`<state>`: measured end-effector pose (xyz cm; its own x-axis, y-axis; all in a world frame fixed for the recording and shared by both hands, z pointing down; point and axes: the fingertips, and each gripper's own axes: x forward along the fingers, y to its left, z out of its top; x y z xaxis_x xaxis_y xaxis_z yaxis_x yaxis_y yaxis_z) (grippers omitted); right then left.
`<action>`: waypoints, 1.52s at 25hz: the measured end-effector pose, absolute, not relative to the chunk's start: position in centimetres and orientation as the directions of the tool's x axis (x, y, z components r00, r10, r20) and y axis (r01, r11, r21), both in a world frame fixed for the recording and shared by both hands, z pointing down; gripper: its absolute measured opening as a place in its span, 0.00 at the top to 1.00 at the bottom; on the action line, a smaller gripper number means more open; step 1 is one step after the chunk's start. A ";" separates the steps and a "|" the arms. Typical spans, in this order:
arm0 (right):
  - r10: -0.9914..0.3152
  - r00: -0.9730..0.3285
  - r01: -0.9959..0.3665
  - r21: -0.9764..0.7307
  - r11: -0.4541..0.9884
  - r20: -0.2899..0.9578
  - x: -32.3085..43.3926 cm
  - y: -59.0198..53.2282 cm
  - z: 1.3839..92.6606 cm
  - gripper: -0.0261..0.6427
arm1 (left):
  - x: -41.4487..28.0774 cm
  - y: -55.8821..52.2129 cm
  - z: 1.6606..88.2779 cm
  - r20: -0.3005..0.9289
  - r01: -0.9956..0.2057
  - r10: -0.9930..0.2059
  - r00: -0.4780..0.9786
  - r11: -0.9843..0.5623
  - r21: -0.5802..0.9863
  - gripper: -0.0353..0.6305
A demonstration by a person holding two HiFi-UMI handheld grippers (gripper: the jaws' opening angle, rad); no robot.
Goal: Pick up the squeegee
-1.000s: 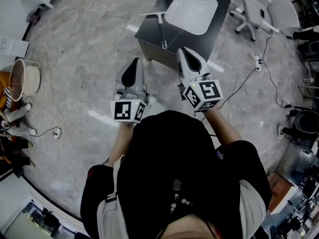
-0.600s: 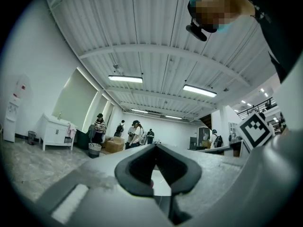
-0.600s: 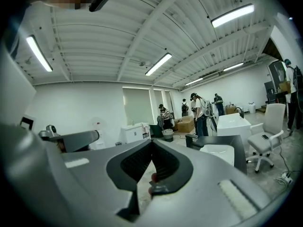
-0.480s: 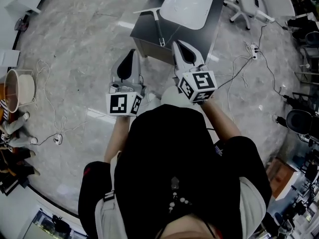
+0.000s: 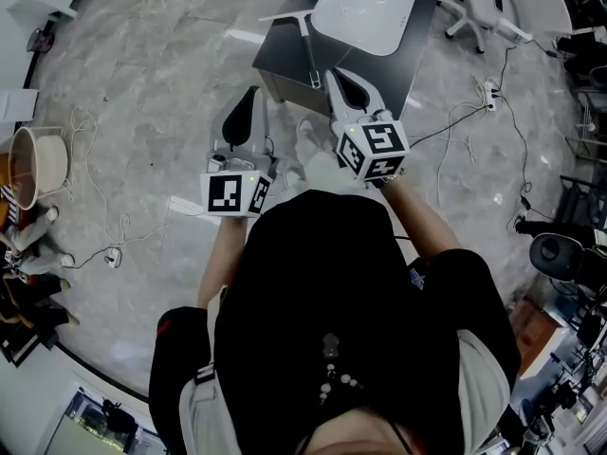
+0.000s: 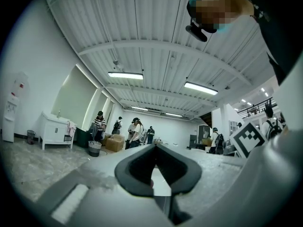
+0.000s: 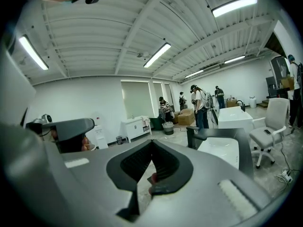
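2 empty tools, jaws pressed together: left gripper (image 5: 252,95) and right gripper (image 5: 334,76) point at the far table (image 5: 275,76), the right one nearest the squeegee (image 5: 307,47), likely to take its handle.

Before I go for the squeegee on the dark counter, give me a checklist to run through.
1. Squeegee lying free on the counter: ok.
2. Right gripper jaws open for grasping: not ok, shut.
3. Right gripper empty: ok.
4. Left gripper clear of the squeegee: ok.
5. Right gripper lined up with the squeegee: cannot tell.
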<state>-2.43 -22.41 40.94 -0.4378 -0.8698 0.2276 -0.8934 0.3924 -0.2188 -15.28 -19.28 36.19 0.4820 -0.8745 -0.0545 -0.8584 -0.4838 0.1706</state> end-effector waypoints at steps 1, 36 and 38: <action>-0.868 -0.440 -0.892 -0.219 0.394 0.231 -2.5 -23.0 41.1 0.96 | -15.3 -19.8 36.2 -0.053 -0.860 -0.876 0.479 -0.481 0.170 0.95; -0.682 -0.551 -0.835 -0.306 0.458 0.481 -1.8 -39.8 57.2 0.95 | -10.0 -35.1 39.5 0.043 -0.887 -0.897 0.439 -0.426 0.181 0.95; -0.656 -0.554 -0.832 -0.318 0.454 0.513 -2.0 -40.2 58.3 0.89 | -10.2 -35.4 39.6 0.048 -0.891 -0.902 0.430 -0.415 0.186 0.95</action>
<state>-1.96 -40.18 58.30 -0.5539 -0.6556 0.5132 -0.8322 0.4540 -0.3183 -10.20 -35.42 39.56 0.4296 -0.9018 0.0476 -0.8908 -0.4145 0.1860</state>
